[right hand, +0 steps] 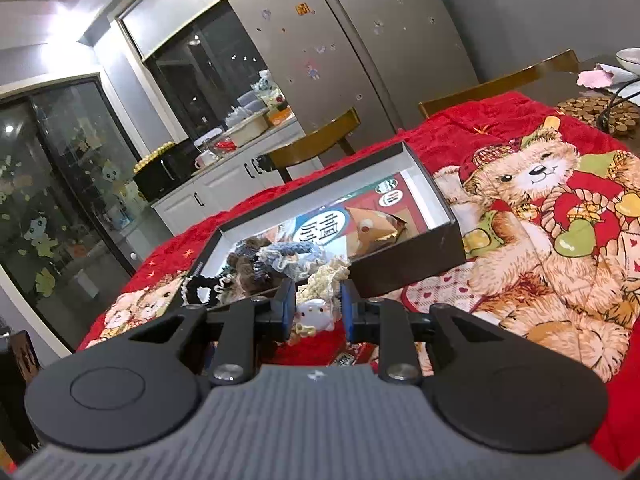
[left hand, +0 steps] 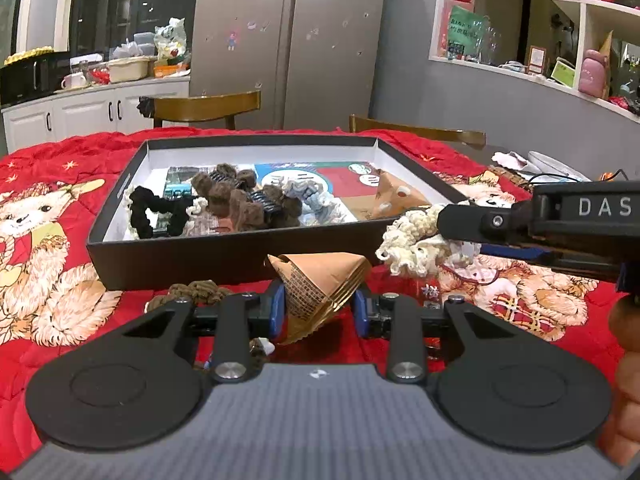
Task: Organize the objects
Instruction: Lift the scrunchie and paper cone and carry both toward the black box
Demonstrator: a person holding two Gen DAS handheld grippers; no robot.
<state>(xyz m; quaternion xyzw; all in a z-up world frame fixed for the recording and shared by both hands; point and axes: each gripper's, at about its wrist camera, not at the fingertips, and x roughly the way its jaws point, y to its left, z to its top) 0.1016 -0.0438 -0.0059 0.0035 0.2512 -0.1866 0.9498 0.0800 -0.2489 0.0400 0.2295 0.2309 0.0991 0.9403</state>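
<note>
The near wall of the black box (left hand: pixel 180 258) stands between both hand-held grippers and its inside. Hair ties (left hand: pixel 236 200) crowd the box's left half; the right half holds one paper packet (left hand: pixel 394 196). Left and right, the red blanket (left hand: pixel 60 184) lies open.

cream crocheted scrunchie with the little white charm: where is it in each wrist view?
Left wrist view: the cream crocheted scrunchie sits right of centre, clamped in the right gripper that enters from the right edge, just off the box's near right corner.
Right wrist view: bottom centre, pinched in that gripper, white charm facing the camera.
Shared landmark: the shallow black cardboard box on the red bear-print blanket.
</note>
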